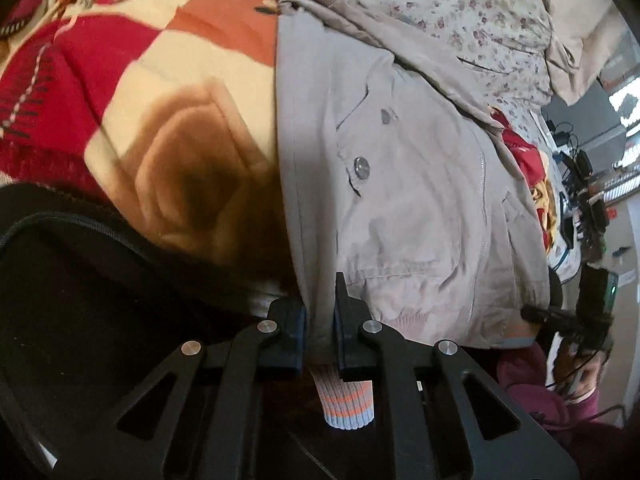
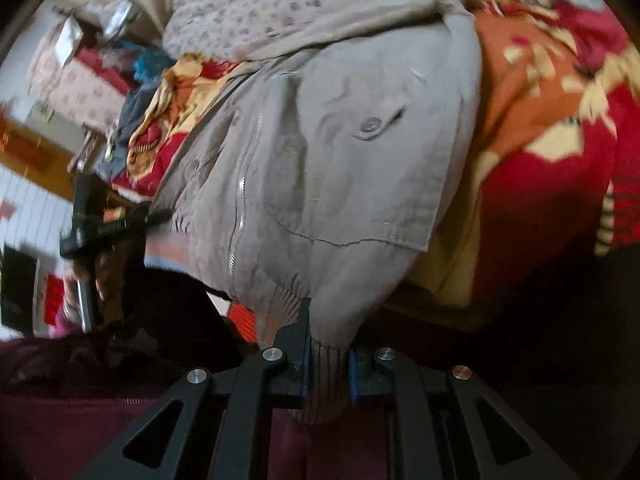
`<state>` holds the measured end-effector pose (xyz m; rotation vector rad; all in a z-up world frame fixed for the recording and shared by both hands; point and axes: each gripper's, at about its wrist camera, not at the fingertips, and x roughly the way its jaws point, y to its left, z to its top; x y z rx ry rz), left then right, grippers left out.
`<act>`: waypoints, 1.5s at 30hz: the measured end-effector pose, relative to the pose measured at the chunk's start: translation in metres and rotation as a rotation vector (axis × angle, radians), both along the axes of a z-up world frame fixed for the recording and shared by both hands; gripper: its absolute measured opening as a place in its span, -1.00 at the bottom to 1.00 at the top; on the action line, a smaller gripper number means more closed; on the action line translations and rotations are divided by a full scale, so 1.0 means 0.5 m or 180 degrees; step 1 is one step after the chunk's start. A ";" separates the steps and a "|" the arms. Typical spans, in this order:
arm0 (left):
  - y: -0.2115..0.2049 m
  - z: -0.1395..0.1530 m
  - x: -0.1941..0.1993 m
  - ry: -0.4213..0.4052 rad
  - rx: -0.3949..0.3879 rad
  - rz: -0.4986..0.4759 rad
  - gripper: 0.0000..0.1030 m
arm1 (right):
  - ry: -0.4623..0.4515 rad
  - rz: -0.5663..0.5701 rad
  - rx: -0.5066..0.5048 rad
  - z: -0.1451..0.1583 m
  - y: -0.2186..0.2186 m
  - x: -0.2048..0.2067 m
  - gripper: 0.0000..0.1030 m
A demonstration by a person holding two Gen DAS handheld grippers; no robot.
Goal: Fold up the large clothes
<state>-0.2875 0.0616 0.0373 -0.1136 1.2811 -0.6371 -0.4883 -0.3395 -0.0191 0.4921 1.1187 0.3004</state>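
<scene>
The beige zip jacket [image 1: 404, 184] lies spread on a red, orange and cream patterned blanket [image 1: 132, 92], its long axis running from the ribbed hem at 6 o'clock toward the collar end at 12 o'clock in both views, with the collar end resting on a small-flowered sheet [image 1: 472, 20]. The left hand-held gripper [image 1: 320, 320] is clamped on the hem at the jacket's left bottom corner, and a striped ribbed cuff [image 1: 346, 404] in grey and orange hangs out below its fingers. The right hand-held gripper [image 2: 328, 356] is closed on the ribbed knit band at the opposite bottom corner, the fabric bunched between the pads. The left wrist view shows a snap button [image 1: 361, 168] on a pocket flap and the zip running toward 1 o'clock; the right wrist view shows the zip [image 2: 240, 208] at 10 o'clock of centre and a different button [image 2: 371, 124]. Each view catches the other gripper at its edge: at 4 o'clock in the left view, at 9 o'clock in the right. The right view is motion-blurred, so the clutter at 10 o'clock is hard to make out, and the jacket's sleeves cannot be traced.
</scene>
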 end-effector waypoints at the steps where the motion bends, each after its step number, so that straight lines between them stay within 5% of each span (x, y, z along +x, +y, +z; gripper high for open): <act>1: -0.005 0.004 -0.003 -0.0052 0.0019 -0.0038 -0.81 | 0.0005 -0.0027 0.0055 -0.001 -0.004 0.001 -0.71; 7: -0.025 -0.026 -0.001 0.0021 0.0107 -0.0007 -0.68 | -0.0004 -0.0049 0.0128 -0.007 -0.008 -0.004 -0.52; 9: -0.033 -0.037 -0.003 0.0076 0.0185 -0.0058 -0.31 | 0.0027 -0.0090 0.0177 -0.015 -0.009 -0.003 -0.37; 11: -0.041 -0.048 -0.006 0.0139 0.0261 -0.0123 -0.16 | 0.0080 -0.0107 0.0201 -0.026 -0.013 -0.002 -0.27; 36: -0.065 -0.072 -0.004 0.0166 0.0506 -0.0052 -0.16 | 0.0081 0.0021 0.0038 -0.019 0.023 0.012 -0.21; 41: -0.065 -0.073 -0.004 0.0183 0.0462 -0.0068 -0.17 | -0.0007 0.0134 -0.0136 -0.002 0.040 0.010 -0.50; 45: -0.061 -0.067 -0.006 0.0146 0.0384 -0.0112 -0.67 | -0.0176 0.0218 -0.0096 0.034 0.049 0.006 -0.67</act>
